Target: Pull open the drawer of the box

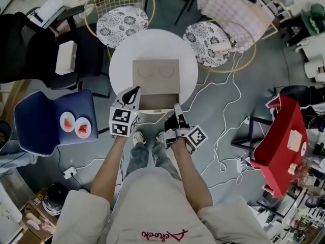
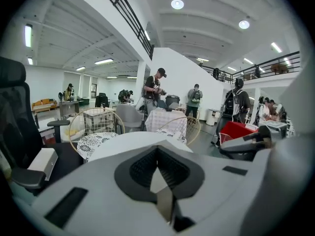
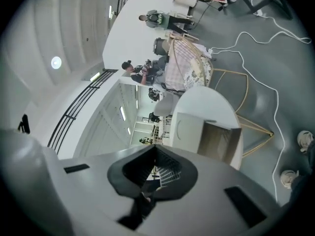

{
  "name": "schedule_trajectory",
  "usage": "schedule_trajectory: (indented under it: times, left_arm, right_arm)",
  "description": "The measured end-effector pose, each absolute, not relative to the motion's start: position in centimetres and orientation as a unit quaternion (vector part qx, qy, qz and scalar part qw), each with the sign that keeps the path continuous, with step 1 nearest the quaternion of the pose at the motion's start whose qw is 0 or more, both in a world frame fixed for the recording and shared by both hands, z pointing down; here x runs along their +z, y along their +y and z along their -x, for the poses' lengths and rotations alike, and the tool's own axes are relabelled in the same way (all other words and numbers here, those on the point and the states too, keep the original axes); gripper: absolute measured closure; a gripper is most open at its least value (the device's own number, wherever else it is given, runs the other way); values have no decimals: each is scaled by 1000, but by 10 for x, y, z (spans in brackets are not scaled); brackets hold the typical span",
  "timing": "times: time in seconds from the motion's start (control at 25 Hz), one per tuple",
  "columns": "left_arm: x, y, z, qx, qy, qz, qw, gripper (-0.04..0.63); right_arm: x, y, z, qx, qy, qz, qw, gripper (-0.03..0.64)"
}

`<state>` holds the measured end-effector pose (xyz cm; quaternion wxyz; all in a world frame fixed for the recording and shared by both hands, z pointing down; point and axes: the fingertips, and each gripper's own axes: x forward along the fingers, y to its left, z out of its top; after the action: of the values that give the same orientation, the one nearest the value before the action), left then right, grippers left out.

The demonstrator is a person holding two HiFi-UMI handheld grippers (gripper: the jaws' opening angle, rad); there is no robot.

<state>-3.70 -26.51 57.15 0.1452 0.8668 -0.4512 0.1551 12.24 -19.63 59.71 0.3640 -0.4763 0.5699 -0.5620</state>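
1. A flat cardboard box [image 1: 156, 75] is parked on a round white desk [image 1: 121, 60]. It's matte tan, and two circle outlines are drawn on its lid.
2. The drawer [image 1: 159, 102] is found already slid out of the box's near side, toward the person, so its paler inside floor is exposed. In the right gripper view it's seen as a shallow open-topped tray with brown walls.
3. The left gripper [image 1: 135, 90] is held at the box's near left corner, tip pointed away from the person. Whether the box is touched can't be told. In the left gripper view the ribbed black jaws are clenched up to a peak. A thin tan sliver is seen in the slit, and what it is can't be made out.
4. The right gripper [image 1: 177, 108] is held just beside the drawer's near right corner. Its jaws are clenched too, nothing is pinched between them, and the box is seen apart from them in its own view.
5. Off the desk, a padded navy chair [image 1: 35, 123] is loaded with two small round plates [image 1: 75, 124] with something red on them.
6. Two wire chairs with black-and-white floral cushions [image 1: 122, 24] are set behind the desk. White cables [image 1: 223, 136] are looped over the grey floor, and a red cart [image 1: 284, 131] is parked at the right.
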Motion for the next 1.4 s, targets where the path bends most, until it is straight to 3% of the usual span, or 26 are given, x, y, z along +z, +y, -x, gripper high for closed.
schedule_trajectory:
  times: [0.2, 0.44, 0.72, 0.84, 1.4]
  left_arm:
    - [521, -249, 33, 137, -456, -870, 128, 583]
    - [481, -230, 21, 123, -458, -874, 109, 583]
    - [476, -204, 8, 119, -470, -869, 99, 583]
    - [467, -193, 4, 110, -477, -867, 92, 583]
    - [454, -109, -10, 90, -489, -864, 76, 583]
  right_arm:
    - [544, -210, -128, -534, 591, 461, 392, 601]
    - [502, -222, -126, -479, 661, 474, 330, 601]
    - [478, -210, -113, -232, 810, 538, 29, 601]
    - [470, -201, -108, -128, 828, 543, -52, 601]
    - [441, -116, -94, -54, 856, 510, -66, 601]
